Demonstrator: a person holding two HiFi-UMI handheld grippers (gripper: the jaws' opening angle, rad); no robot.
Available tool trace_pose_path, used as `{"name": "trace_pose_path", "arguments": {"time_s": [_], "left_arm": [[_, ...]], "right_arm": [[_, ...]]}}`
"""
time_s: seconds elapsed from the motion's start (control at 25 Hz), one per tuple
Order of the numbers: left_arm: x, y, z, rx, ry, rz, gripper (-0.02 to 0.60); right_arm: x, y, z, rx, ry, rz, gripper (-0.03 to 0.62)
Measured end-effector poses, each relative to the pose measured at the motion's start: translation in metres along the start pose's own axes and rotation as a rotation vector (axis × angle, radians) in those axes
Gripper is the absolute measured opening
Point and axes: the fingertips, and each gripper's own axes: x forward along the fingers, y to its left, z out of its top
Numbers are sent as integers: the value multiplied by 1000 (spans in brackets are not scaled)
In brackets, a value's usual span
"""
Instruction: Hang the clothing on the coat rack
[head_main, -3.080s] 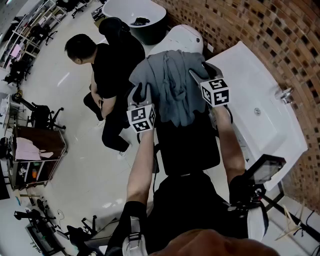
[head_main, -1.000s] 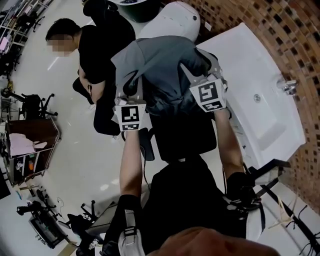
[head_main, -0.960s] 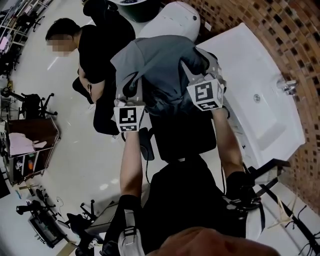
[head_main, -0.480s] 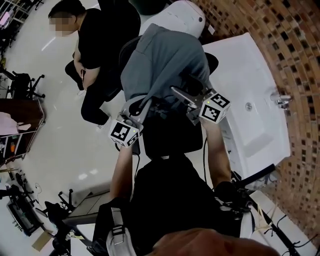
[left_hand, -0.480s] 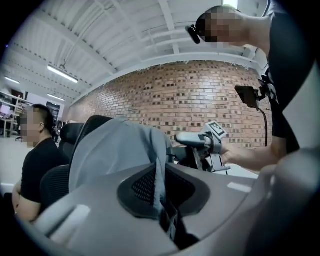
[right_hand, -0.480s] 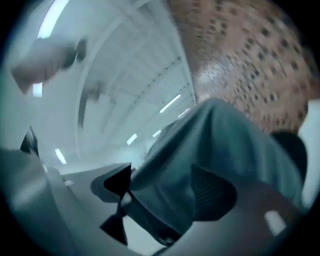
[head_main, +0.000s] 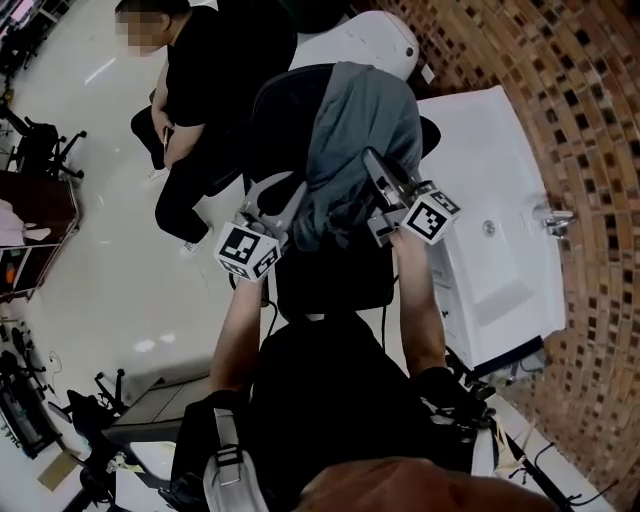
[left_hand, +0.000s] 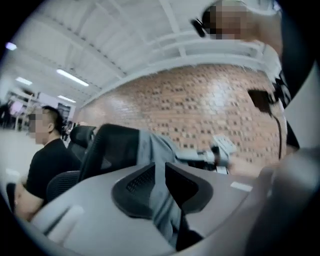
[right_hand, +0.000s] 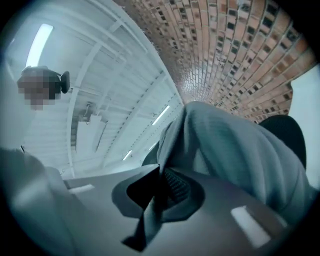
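Note:
A grey garment (head_main: 355, 140) hangs over the top of a black office chair's back (head_main: 335, 280). My left gripper (head_main: 282, 203) holds the garment's lower left edge. In the left gripper view its jaws (left_hand: 159, 167) are opening, with a strip of the grey cloth (left_hand: 150, 150) still filling the narrow gap between them. My right gripper (head_main: 385, 195) is at the lower right edge. In the right gripper view it (right_hand: 161, 175) is shut on a dark fold of the garment (right_hand: 235, 145). No coat rack shows in any view.
A white washbasin (head_main: 490, 220) with a tap (head_main: 550, 215) stands right of the chair against a brick wall (head_main: 570, 90). A person in black (head_main: 200, 90) sits at the upper left. A white rounded object (head_main: 375, 40) lies behind the chair.
The right gripper's jaws have closed on the cloth. The garment has bunched narrower toward the chair back's right side, baring the left. The left gripper's jaws have parted slightly.

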Motion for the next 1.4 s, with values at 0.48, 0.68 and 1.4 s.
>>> {"name": "trace_pose_path", "arguments": {"time_s": [0.48, 0.68, 1.4], "left_arm": [[135, 56, 52, -424, 6, 53, 194], [152, 44, 51, -402, -4, -18, 67], [172, 16, 20, -411, 84, -233, 33]], "right_arm": [[-23, -19, 12, -73, 59, 39, 12], [-32, -24, 11, -148, 130, 53, 12], [-29, -13, -2, -264, 205, 122, 12]]}}
